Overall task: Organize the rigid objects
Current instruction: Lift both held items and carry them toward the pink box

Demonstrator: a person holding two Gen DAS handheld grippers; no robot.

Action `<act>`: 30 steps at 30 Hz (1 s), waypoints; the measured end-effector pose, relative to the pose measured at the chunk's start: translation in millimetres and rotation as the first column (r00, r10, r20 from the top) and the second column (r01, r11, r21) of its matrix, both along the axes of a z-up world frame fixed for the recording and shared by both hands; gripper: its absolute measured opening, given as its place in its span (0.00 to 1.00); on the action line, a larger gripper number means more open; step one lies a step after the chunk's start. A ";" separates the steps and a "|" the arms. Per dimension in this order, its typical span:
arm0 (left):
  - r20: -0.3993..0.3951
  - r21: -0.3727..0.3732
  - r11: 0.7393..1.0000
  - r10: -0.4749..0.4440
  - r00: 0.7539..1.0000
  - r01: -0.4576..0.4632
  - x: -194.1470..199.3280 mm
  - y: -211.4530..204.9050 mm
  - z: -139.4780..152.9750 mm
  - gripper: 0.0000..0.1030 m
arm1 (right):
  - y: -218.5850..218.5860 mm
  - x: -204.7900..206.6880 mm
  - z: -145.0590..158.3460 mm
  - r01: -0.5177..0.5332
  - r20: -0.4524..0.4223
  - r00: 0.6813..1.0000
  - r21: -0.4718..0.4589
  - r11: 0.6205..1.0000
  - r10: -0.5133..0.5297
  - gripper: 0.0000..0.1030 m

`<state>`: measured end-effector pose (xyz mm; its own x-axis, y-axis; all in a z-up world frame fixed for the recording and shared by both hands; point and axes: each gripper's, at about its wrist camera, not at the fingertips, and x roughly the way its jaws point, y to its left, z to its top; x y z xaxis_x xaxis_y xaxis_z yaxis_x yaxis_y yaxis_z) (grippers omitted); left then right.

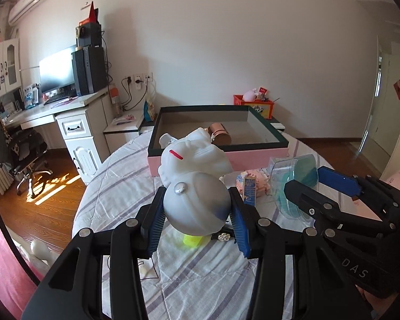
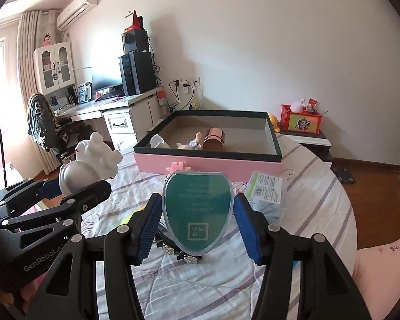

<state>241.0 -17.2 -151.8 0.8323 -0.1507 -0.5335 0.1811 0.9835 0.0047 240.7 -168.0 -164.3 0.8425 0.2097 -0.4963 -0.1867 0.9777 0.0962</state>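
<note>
While the left gripper (image 1: pixel 197 213) is pinching the white figurine (image 1: pixel 194 186) between its jaws above the striped bed (image 1: pixel 114 202), the right gripper (image 2: pixel 197 226) is clamping the teal plastic case (image 2: pixel 197 208) upright, both just in front of the pink box (image 2: pixel 208 164) holding a copper cylinder (image 2: pixel 213 138).

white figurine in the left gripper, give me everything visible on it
The white figurine looks like matte, hard plastic or plaster: a lumpy animal shape on a round grey-white base, with a red slot mark and a silver stud. It is tilted away toward the pink box, held above the bedspread, clamped at the base between the left gripper pads.
</note>
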 end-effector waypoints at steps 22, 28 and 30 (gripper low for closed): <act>0.092 0.047 0.998 0.028 0.995 -0.033 2.9 -10.9 31.5 0.45 | 0.4 -10.0 38.8 -0.004 0.095 0.995 -0.028 1.000 0.007 0.55; 0.073 0.071 0.997 0.016 0.997 -0.021 65.5 -19.8 31.4 0.45 | -1.8 38.7 44.9 0.001 0.092 0.996 -0.067 0.998 0.005 0.55; 0.058 0.083 0.996 0.008 0.998 -0.013 94.2 -24.6 31.3 0.45 | -3.8 62.7 47.2 0.001 0.090 0.996 -0.084 0.996 0.006 0.55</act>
